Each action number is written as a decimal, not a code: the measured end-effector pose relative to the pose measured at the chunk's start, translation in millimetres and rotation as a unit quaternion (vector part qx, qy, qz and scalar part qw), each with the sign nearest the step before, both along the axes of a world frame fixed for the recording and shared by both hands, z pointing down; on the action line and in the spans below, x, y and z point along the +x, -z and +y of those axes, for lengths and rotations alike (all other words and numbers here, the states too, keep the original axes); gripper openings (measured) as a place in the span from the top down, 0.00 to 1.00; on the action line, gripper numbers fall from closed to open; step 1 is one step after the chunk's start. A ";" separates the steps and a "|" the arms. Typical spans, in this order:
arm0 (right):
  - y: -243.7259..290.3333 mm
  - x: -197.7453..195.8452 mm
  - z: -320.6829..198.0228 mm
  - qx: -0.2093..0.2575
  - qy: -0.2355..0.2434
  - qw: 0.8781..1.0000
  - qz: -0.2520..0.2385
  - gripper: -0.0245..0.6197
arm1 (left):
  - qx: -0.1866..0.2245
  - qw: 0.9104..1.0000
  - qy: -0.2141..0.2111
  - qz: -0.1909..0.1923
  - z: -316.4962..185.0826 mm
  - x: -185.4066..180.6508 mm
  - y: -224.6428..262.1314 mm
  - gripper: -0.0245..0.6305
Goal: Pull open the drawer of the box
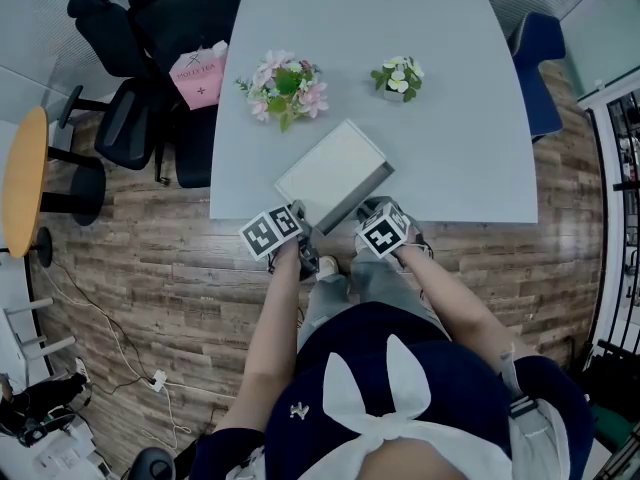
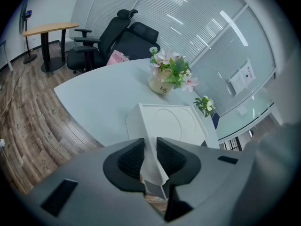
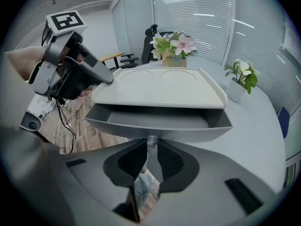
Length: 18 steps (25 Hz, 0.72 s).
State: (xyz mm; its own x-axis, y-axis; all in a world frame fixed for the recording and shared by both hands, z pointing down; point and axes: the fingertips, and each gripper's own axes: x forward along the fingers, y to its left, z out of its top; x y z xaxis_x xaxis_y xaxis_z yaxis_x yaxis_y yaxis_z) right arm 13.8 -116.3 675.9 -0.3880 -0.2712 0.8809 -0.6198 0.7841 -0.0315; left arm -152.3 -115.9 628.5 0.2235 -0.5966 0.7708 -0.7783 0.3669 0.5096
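In the head view the left gripper (image 1: 296, 216) meets the near left corner of the white box (image 1: 332, 164). The right gripper (image 1: 368, 213) sits at the front of the box's drawer (image 1: 352, 206), which stands pulled out of the box toward the person and reaches about to the near edge of the table (image 1: 450, 118). Both forearms reach forward and down toward the box, with the marker cubes uppermost. Beyond the box stands a pot of pink flowers (image 1: 285, 86), and beyond the box to the right a smaller pot of white flowers (image 1: 398, 76). In the left gripper view the jaws stand narrow. Their ribbed pads (image 2: 131, 158) press from both sides on the box's corner edge, and the gripper points down along that corner with the box's embossed top rising beyond it. In the right gripper view the jaws are also narrow, closed on the clear knob (image 3: 151, 141) at the middle of the drawer's front. The drawer juts out from under the box's top, and its grey floor and side walls show. At the box's left corner the other gripper touches the box with its tip, held in a hand (image 3: 21, 62) and angled downward.
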 end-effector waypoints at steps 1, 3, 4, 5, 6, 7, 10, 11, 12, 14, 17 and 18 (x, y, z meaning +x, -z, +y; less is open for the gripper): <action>0.0 0.9 1.0 -0.001 0.000 1.000 0.000 0.84 | 0.000 1.000 0.000 0.000 -0.1 -0.1 0.1 0.82; -0.1 2.1 3.4 -0.004 -0.001 1.000 0.000 0.84 | 0.001 1.000 0.000 -0.001 -0.2 -0.6 0.0 0.82; -0.1 2.7 4.4 -0.005 -0.001 1.000 0.000 0.84 | 0.001 1.000 0.000 -0.001 -0.1 -0.8 0.1 0.82; -0.1 3.6 5.1 -0.004 -0.002 1.000 0.000 0.84 | 0.002 1.000 0.000 -0.001 -0.1 -0.8 0.3 0.82; 0.0 4.4 5.9 -0.005 -0.002 1.000 0.000 0.84 | 0.002 1.000 0.000 -0.001 0.1 -0.7 0.4 0.82; 0.0 5.2 6.7 -0.005 -0.002 1.000 0.000 0.84 | 0.002 1.000 0.000 0.000 0.1 -0.6 0.3 0.82; -0.7 7.6 8.1 -0.005 -0.005 1.000 0.000 0.84 | 0.002 1.000 0.001 0.001 -0.2 -0.8 -0.5 0.82; -0.9 8.4 8.6 -0.005 -0.005 1.000 0.000 0.84 | 0.003 1.000 0.001 0.001 -0.2 -0.9 -0.5 0.82; -0.9 9.2 9.2 -0.005 -0.006 1.000 0.001 0.84 | 0.003 1.000 0.001 0.000 -0.2 -1.1 -0.3 0.82; -0.9 10.9 10.4 -0.005 -0.008 1.000 0.002 0.84 | 0.004 1.000 0.001 -0.001 -0.3 -1.1 -0.3 0.82; -1.2 12.7 12.6 -0.007 -0.009 1.000 0.000 0.84 | 0.005 1.000 0.001 -0.001 -0.6 -0.9 -0.6 0.82; -1.2 13.2 13.6 -0.008 -0.010 1.000 0.000 0.84 | 0.005 1.000 0.001 -0.001 -0.5 -1.0 -0.5 0.82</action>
State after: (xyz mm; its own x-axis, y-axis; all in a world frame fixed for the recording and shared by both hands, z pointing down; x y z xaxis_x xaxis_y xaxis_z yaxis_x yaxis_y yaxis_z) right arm 27.0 -102.7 677.0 -0.3833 -0.2655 0.8846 -0.6356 0.7708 -0.0441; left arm -153.3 -116.4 629.0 0.2208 -0.6052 0.7649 -0.7779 0.3637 0.5124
